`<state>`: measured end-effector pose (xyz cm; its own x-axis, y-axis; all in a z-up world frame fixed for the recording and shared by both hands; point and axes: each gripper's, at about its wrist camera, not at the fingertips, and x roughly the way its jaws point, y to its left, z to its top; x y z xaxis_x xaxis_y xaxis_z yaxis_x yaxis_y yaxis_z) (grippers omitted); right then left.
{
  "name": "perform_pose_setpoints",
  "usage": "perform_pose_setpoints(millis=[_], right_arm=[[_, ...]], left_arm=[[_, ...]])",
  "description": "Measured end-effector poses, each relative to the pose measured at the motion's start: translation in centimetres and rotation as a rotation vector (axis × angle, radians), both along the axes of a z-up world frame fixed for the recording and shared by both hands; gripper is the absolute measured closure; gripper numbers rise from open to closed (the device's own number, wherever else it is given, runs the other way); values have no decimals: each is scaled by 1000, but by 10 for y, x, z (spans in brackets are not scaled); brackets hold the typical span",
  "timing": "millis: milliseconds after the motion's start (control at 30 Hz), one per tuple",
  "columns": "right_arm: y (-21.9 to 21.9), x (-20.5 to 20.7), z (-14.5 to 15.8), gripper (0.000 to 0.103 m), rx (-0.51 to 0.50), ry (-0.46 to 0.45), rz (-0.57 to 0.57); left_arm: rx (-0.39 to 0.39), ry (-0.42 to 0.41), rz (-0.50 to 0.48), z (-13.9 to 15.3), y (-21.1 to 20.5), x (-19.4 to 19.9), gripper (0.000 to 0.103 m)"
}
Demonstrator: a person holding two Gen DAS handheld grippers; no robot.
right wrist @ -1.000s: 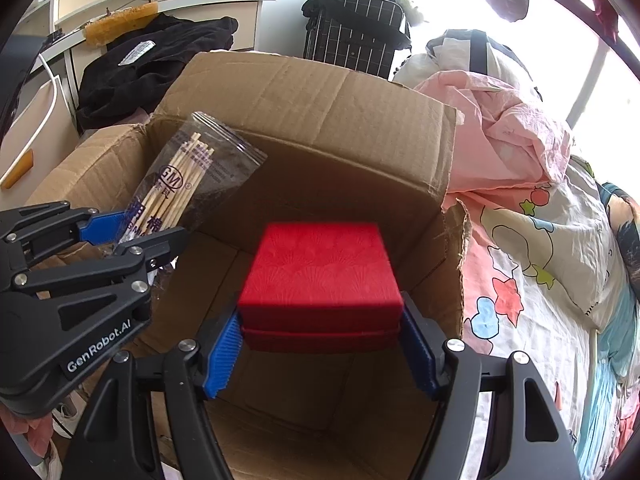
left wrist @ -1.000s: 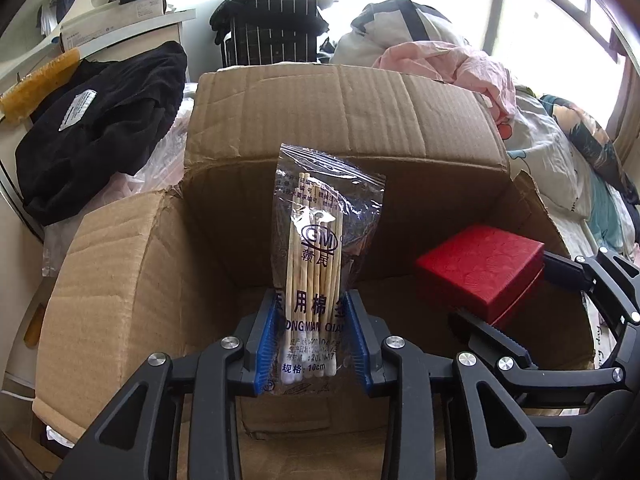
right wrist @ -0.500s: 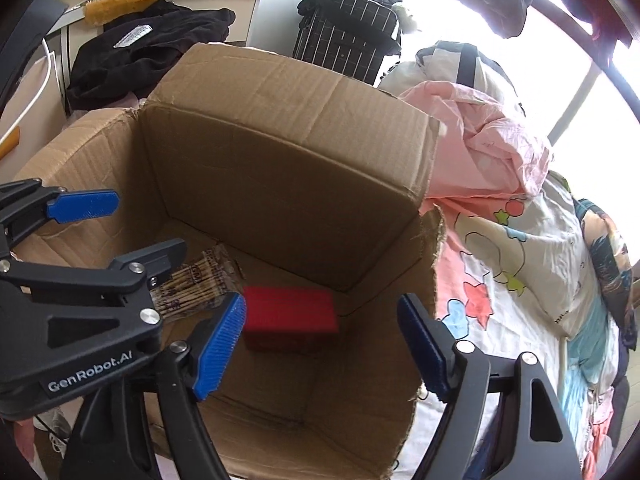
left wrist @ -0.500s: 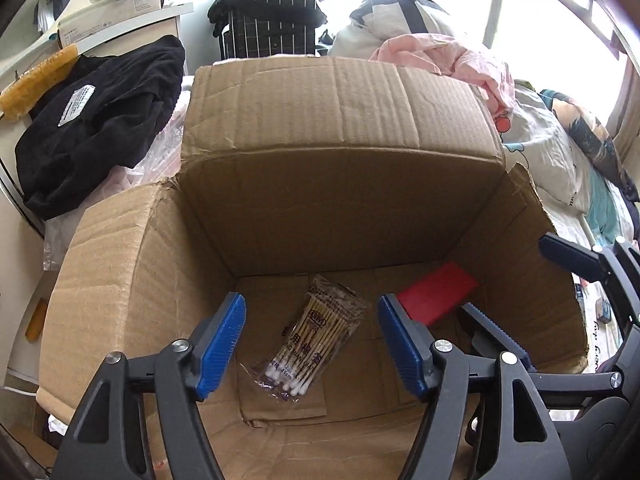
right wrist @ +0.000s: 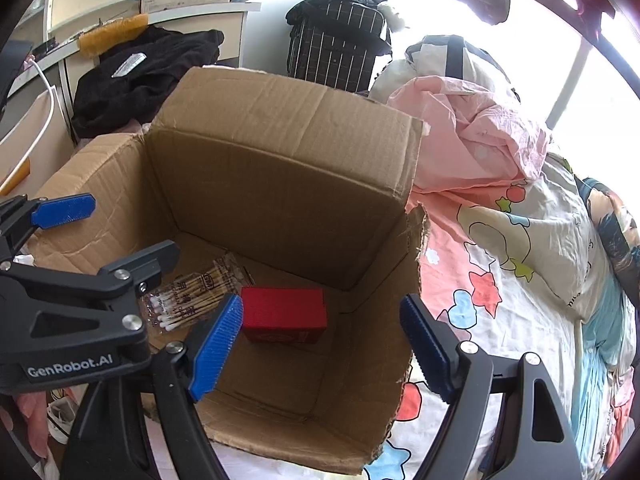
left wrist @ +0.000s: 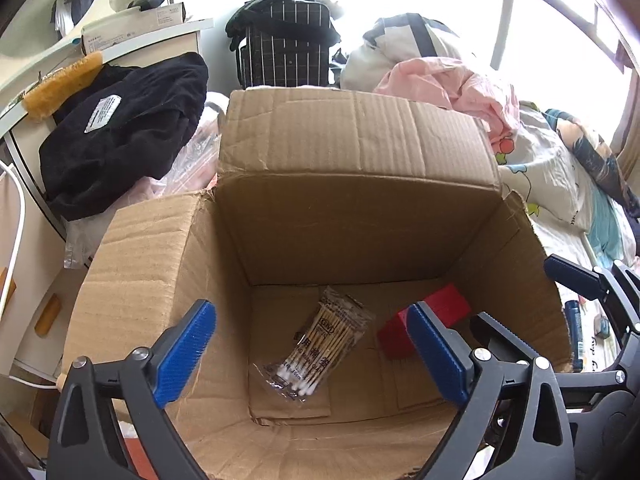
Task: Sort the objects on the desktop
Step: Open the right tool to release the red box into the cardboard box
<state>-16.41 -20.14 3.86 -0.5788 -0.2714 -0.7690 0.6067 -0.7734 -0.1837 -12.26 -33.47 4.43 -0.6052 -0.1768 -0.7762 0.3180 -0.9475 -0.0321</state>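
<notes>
The left tool (left wrist: 308, 354) is spread wide and holds nothing. It hangs above the open cardboard box (left wrist: 352, 216). The right tool (right wrist: 320, 344) is also spread wide and empty, positioned above the same box just beside the left tool.

Both task items lie on the box floor:
- The cotton swab packet (left wrist: 320, 344) lies flat near the middle.
- The red box (right wrist: 284, 314) rests just beside the packet, toward the right wall.

Risks from this position:
1. The 2 tools sit close together. A careless withdrawal may knock 1 against the other.
2. The upright flaps and torn right edge are soft card. A finger that catches a flap may tip or drag the box.
3. The box appears to stand on the bed (right wrist: 520, 264). Soft bedding gives poor support, so any push may shift it.

Surroundings: a pink cloth (right wrist: 472, 128) lies bunched on the bed. Black clothing (left wrist: 120, 136) lies on a white counter (left wrist: 176, 36) to the left. A striped bag (left wrist: 288, 48) stands before a bright window.
</notes>
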Motion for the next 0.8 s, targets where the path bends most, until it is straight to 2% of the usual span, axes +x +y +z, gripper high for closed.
perform_pose_setpoints(millis=[200,800], right_arm=[[7,9,7,23,9,52,-23],[29,21,13,23,-30,48,-20]], left_arm=[[-3,19,-20,9,9,6,1],[-34,34,-56,23,29,23,1]])
